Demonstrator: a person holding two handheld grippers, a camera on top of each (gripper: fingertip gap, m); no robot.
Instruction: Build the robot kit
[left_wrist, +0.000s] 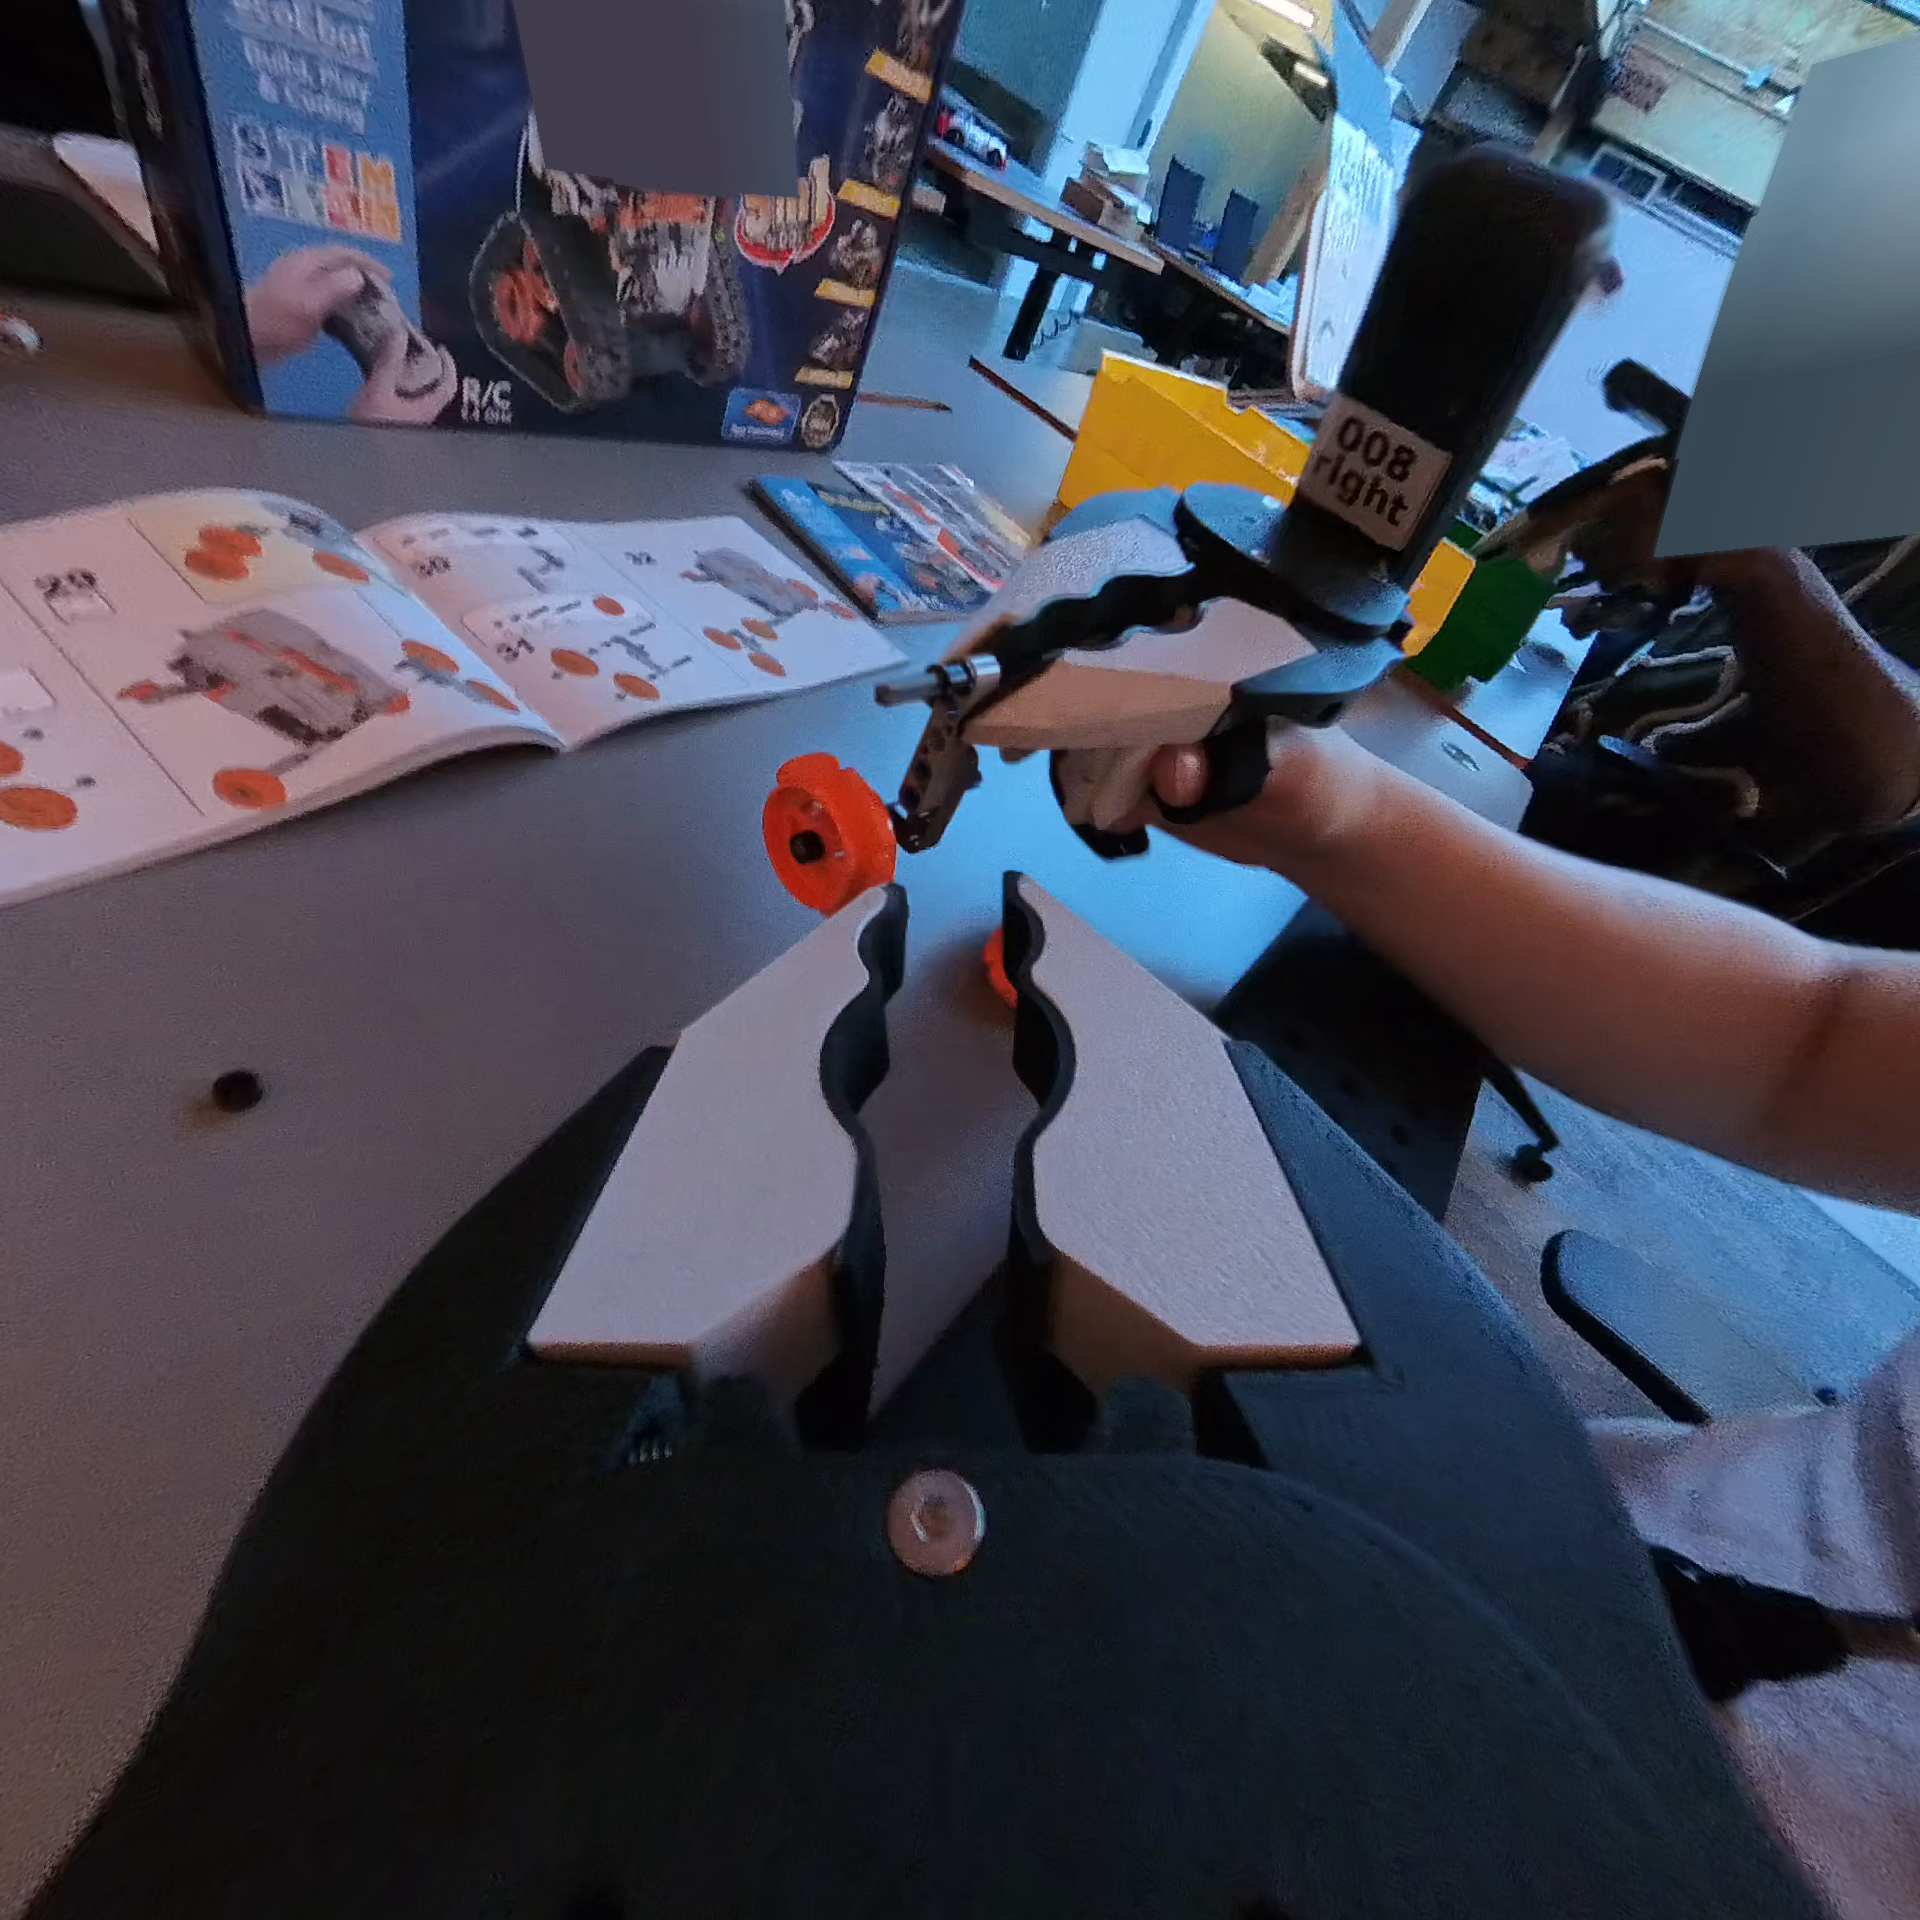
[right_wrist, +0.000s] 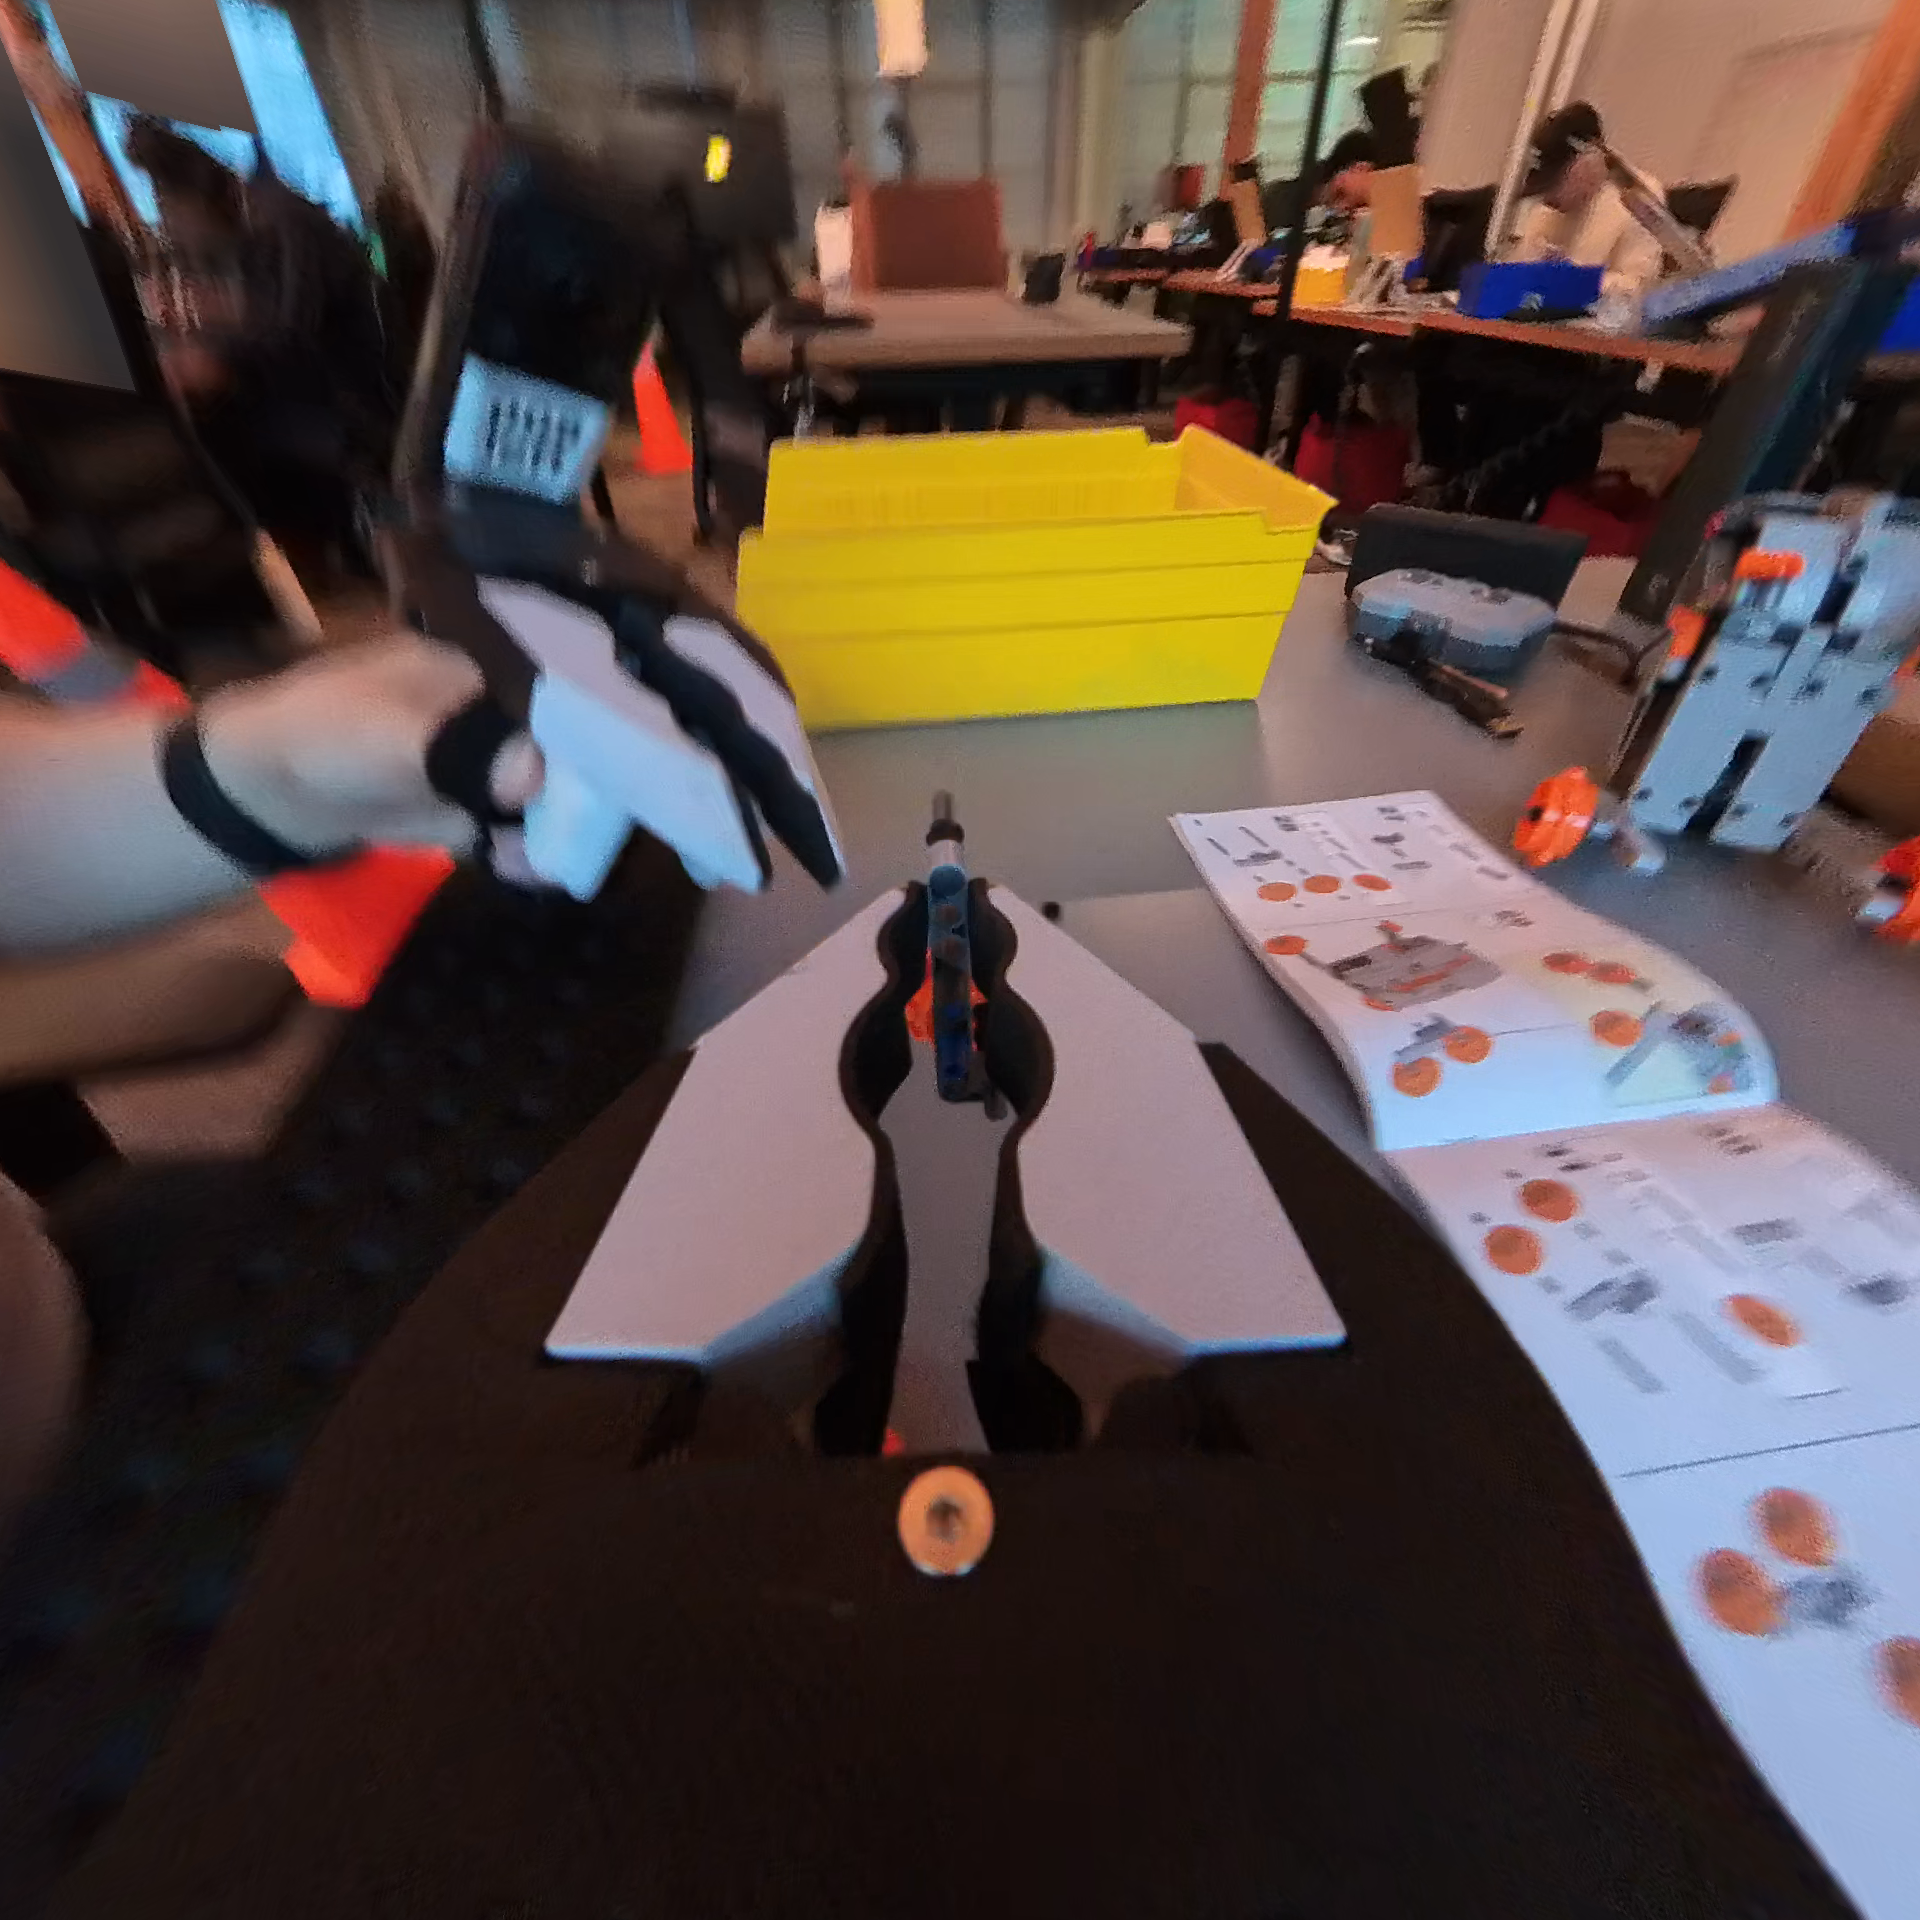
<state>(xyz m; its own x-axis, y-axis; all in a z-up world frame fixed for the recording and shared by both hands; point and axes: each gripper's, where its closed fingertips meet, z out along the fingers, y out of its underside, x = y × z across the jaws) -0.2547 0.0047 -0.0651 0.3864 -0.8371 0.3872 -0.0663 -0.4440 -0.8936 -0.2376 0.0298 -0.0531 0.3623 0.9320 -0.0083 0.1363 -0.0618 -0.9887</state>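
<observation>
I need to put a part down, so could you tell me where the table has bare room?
Bare grey table lies below the open manual, left of the left gripper. It is crowded around the orange wheel and right gripper.

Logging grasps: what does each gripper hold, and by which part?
Right gripper pinches a dark beam near its upper end, by the metal axle; an orange wheel hangs below. Left gripper holds nothing.
</observation>
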